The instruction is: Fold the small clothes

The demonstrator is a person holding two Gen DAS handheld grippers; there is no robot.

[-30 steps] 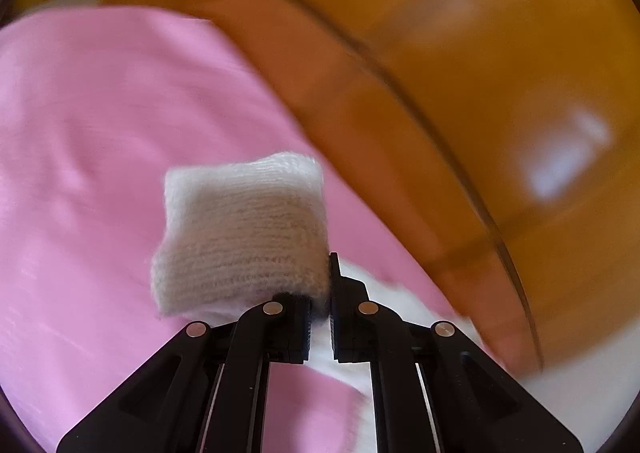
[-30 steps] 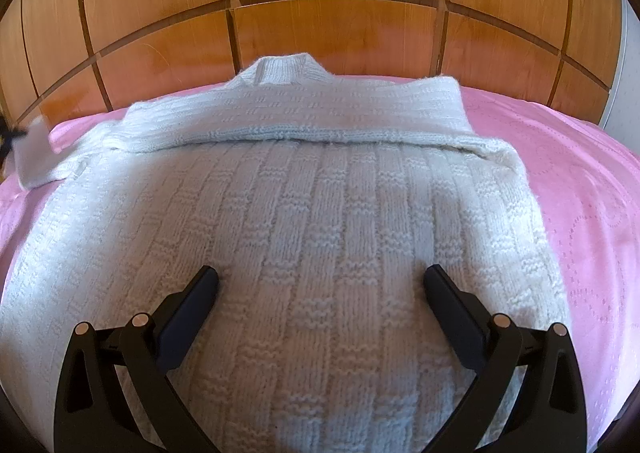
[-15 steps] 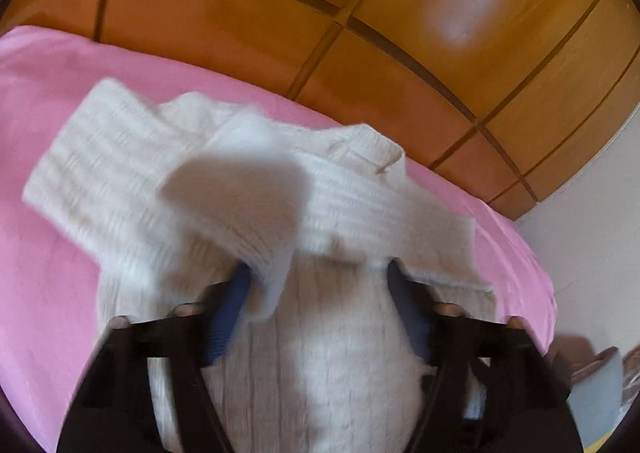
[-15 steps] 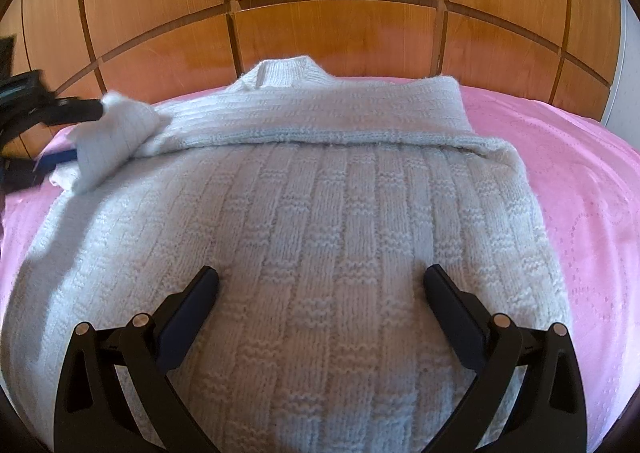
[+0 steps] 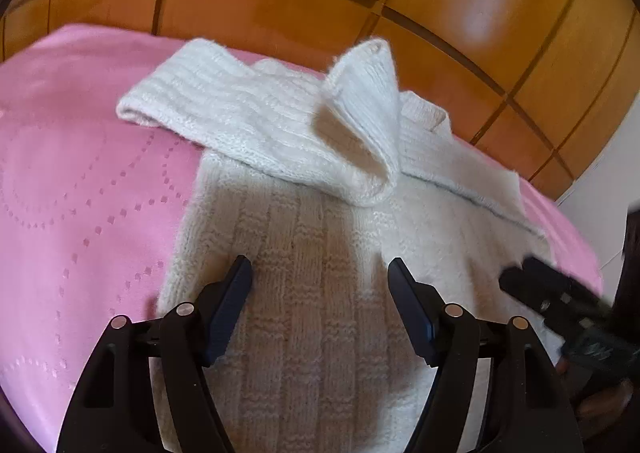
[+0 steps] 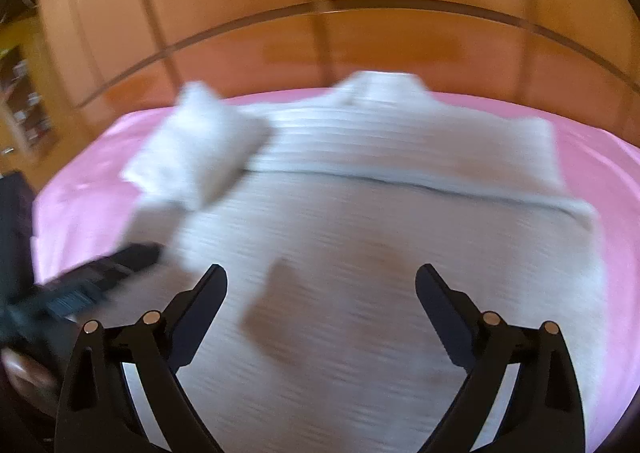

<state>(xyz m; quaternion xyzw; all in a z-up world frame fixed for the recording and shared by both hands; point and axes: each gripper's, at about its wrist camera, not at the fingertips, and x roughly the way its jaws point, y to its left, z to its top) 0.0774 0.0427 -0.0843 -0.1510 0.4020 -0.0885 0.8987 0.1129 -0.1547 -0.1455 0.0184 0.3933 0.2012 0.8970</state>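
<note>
Blurred view. White knitted sweater (image 6: 360,237) lies flat on pink bed cover (image 6: 600,141), one sleeve (image 6: 196,149) folded across its upper left. Right gripper (image 6: 320,285) hovers over the body, jaws closing, nothing between its fingers (image 6: 200,301). Left gripper (image 6: 100,273) enters at left. Wooden headboard (image 6: 360,45) behind.

So the count: one white knit sweater (image 5: 320,313) with two sleeves, both folded across its top, lying on one bed with one pink sheet (image 5: 80,193). Two tools total, the left tool (image 5: 320,293) and the right tool (image 6: 320,293). One wooden panelled headboard (image 5: 280,5) along the bed's far edge.
</note>
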